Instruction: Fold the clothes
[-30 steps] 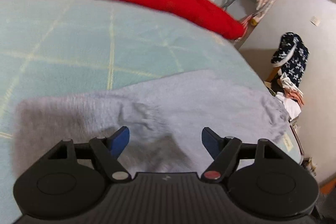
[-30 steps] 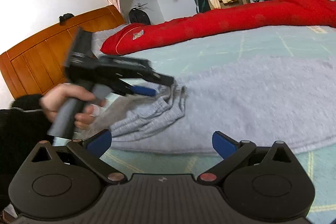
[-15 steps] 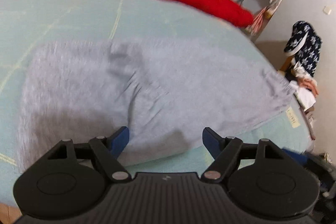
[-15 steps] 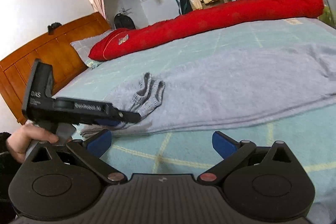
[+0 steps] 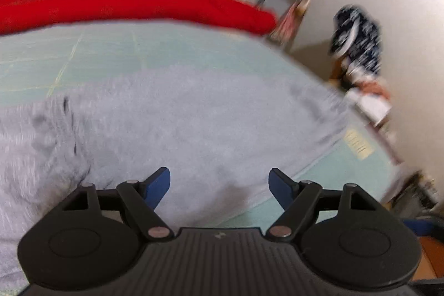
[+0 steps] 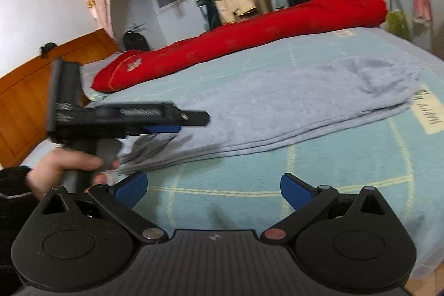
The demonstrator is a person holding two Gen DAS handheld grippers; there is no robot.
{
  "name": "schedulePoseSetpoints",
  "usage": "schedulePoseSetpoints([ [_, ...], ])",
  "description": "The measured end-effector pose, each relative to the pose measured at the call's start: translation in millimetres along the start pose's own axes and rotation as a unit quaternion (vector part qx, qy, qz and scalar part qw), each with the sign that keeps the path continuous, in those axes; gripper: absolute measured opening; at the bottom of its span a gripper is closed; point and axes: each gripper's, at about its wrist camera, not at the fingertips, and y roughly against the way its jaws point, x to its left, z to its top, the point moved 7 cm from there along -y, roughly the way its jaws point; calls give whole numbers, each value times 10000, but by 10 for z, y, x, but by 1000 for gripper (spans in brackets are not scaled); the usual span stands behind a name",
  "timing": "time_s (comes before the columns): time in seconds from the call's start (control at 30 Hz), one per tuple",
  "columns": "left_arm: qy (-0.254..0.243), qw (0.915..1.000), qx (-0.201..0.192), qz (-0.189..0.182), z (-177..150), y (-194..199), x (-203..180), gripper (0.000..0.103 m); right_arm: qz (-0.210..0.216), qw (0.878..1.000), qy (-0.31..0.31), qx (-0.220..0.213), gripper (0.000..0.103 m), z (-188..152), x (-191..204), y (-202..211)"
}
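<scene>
The grey garment [image 6: 277, 107] is spread flat on the bed [image 6: 347, 171], its long axis running from the bunched end under the left gripper [image 5: 219, 183] across to the far right corner. The left gripper is held directly above it with jaws apart and empty, while the right gripper [image 6: 213, 189], also released and empty, is kept just short of the near edge. Blur leaves folds and hems unclear.

Garment [image 6: 291, 107] flat on bed [image 6: 347, 165], bolster [image 6: 249, 38] behind it, headboard [image 6: 25, 99] left
</scene>
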Motion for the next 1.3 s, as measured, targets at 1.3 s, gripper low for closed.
schedulePoseSetpoints([
  [1.3,1174,9918,-340,368,-159,349,958,95,-721,9898,1057,628,103,526,-854,-1749],
])
